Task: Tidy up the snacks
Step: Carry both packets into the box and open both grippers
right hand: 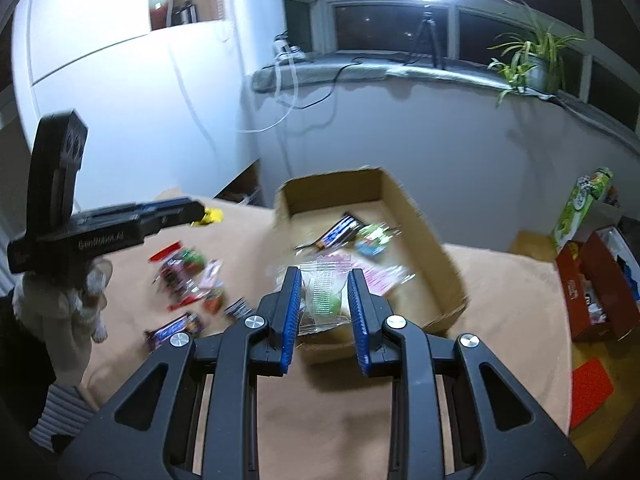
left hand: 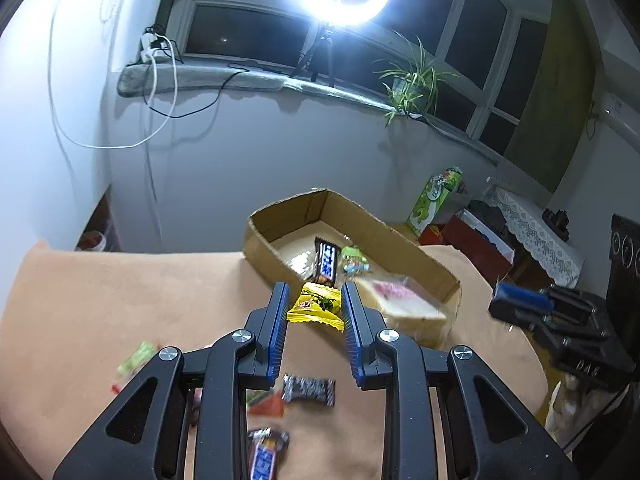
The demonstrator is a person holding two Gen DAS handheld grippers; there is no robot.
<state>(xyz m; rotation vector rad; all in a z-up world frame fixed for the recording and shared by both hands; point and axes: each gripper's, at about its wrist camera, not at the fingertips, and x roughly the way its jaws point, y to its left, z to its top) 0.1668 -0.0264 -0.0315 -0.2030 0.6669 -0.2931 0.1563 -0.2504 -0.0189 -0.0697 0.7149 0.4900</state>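
Observation:
My left gripper [left hand: 315, 300] is shut on a yellow snack packet [left hand: 316, 304], held above the tan table just in front of the cardboard box [left hand: 288, 216]. My right gripper [right hand: 325, 280] is shut on a clear packet with green pieces [right hand: 322, 300], over the near end of the same box [right hand: 332, 192]. Inside the box lie a dark bar [right hand: 340, 232], green packets [right hand: 374, 238] and a pink packet [right hand: 384, 276]. The right wrist view shows the left gripper [right hand: 198, 210] at the left with the yellow packet [right hand: 211, 216]. The right gripper [left hand: 498, 300] appears blurred at the right of the left wrist view.
Loose snacks lie on the table left of the box: a heap of wrappers [right hand: 188, 280], a dark bar [right hand: 176, 330], a dark wrapper [left hand: 308, 390]. A green carton [right hand: 580, 208] and a red box [right hand: 596, 292] stand beyond the table's right edge. A sleeve [right hand: 52, 308] is at the left.

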